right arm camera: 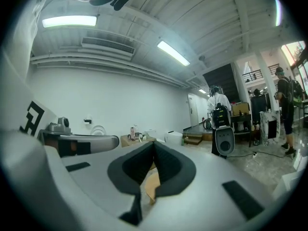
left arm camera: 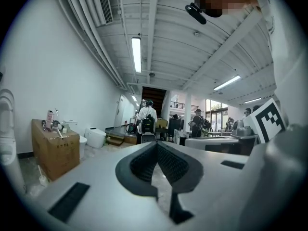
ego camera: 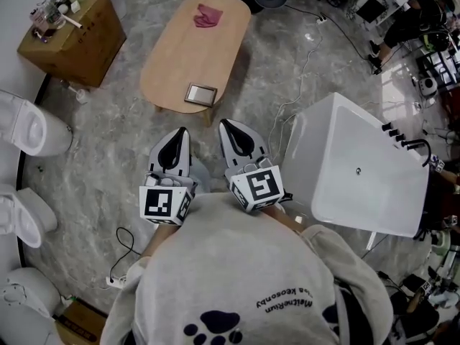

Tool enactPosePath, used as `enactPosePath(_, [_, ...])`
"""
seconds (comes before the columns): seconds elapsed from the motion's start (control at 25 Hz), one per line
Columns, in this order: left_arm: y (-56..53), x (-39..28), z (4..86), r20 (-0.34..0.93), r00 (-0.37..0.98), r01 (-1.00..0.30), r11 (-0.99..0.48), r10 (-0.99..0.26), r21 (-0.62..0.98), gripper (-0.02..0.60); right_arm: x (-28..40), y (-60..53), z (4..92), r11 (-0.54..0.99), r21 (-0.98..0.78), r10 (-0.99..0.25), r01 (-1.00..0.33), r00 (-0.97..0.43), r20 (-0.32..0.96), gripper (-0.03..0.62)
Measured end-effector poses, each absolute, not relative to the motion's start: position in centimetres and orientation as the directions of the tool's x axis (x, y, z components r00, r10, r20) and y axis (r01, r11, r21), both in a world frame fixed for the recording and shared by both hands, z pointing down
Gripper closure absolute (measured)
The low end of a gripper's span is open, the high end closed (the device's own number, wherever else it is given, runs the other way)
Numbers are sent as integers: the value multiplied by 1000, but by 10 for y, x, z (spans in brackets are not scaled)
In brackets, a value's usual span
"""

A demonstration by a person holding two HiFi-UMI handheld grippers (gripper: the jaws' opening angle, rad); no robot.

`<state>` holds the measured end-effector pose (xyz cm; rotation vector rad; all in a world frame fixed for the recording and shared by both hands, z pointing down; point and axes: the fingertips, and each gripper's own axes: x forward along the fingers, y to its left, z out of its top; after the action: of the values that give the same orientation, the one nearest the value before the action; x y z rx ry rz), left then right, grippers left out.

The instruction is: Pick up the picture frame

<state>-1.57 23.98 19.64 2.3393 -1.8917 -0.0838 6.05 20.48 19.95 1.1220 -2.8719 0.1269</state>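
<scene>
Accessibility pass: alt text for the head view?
The left gripper and right gripper, both shut, point at a low oval wooden table. A picture frame lies at its near end, a pink cloth at the far end; a white bathtub at right.

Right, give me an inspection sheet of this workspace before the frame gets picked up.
Surface: low oval wooden table, on a marbled floor.
Job's things: picture frame lies flat near the table's near edge, untouched.
Clutter: pink cloth at the table's far end; cardboard box with small items on top, left of it.
Grippers: left gripper and right gripper both short of the table, fingers shut, nothing held.
Cables: white cable on the floor right of the table; black cable near the left side of the person.
Surroundings: white bathtub on the right, toilets on the left, people farther off.
</scene>
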Motion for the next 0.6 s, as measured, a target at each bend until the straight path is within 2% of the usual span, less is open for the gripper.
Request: enactPosePath(0.6, [108, -81, 202, 66, 344, -930, -330, -937, 163, 574, -1, 88, 203, 639, -31, -758, -768, -636, 142, 585])
